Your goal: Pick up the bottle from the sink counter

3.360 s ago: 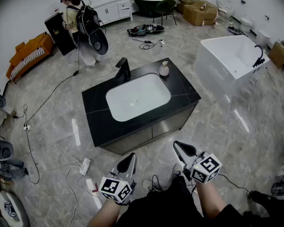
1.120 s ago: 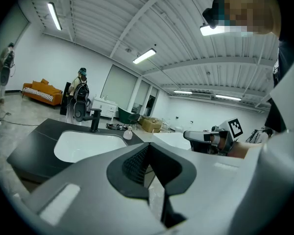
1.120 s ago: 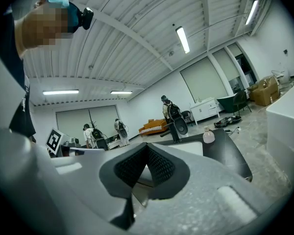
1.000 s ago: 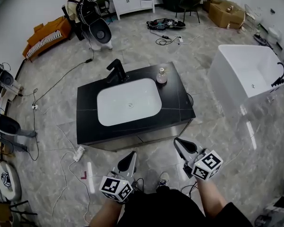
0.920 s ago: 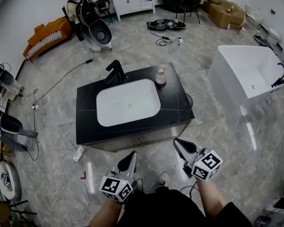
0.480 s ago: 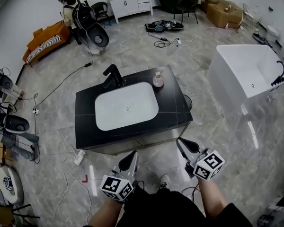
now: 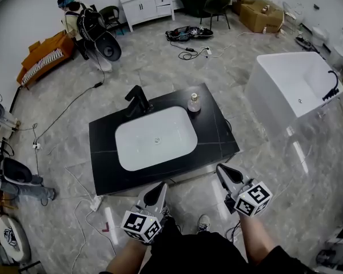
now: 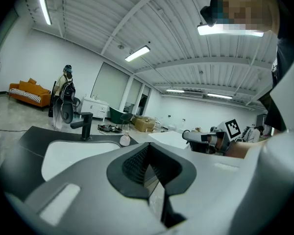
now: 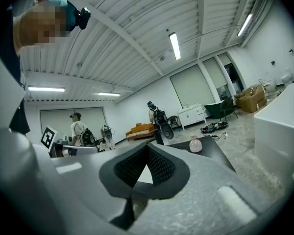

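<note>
A small round pinkish bottle (image 7: 194, 103) stands on the black sink counter (image 7: 220, 131) at its far right, beside the white basin (image 7: 156, 138) and right of the black faucet (image 7: 137, 100). Both grippers hang low over the floor on the near side of the counter, well short of the bottle. My left gripper (image 7: 156, 192) is shut and holds nothing. My right gripper (image 7: 223, 172) is shut and empty too. The left gripper view shows the bottle (image 8: 124, 140) far beyond the shut left gripper (image 8: 147, 151). In the right gripper view the bottle (image 9: 195, 144) sits right of the shut right gripper (image 9: 146, 153).
A white bathtub (image 7: 291, 84) stands right of the counter. Cables and a power strip (image 7: 95, 203) lie on the marble floor at the left. A person with a backpack (image 7: 80, 24) is at the far left by an orange sofa (image 7: 43, 50). Cardboard boxes (image 7: 257, 13) sit at the back.
The head view has shifted, so the counter sits slightly lower and nearer in the picture. The person at the back has moved left. Both grippers stay shut in the same low place.
</note>
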`<state>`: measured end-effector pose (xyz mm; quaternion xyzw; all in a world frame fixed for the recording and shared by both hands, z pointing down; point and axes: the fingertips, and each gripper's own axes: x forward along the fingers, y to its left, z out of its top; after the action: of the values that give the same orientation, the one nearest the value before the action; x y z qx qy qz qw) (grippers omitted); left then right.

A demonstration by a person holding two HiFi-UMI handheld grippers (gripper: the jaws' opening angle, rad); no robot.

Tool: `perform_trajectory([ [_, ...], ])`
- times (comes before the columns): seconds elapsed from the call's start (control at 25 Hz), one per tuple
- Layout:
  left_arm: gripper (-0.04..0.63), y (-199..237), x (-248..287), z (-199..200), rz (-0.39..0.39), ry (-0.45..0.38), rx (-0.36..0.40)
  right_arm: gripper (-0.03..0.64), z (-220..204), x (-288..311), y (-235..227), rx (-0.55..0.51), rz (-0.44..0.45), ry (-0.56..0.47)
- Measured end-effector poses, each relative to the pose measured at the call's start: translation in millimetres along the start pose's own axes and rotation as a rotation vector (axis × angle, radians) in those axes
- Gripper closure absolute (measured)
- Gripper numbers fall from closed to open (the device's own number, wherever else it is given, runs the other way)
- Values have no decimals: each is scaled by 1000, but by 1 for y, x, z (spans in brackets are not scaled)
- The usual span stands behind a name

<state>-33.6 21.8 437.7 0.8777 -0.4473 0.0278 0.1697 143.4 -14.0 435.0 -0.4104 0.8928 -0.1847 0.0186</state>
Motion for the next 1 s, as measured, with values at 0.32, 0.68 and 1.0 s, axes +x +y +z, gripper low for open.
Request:
perform_trajectory([
  [0.32,592,62,9,26,-71,2,17,617,19,58,3,-29,-102,-48],
  [0.68,592,105,21,40,-161,-11,19,617,23,95,13,-67,-179,-80],
  [1.0,592,145,19,55,-234,0,46,617,25,133,30,-129,-251,-100],
])
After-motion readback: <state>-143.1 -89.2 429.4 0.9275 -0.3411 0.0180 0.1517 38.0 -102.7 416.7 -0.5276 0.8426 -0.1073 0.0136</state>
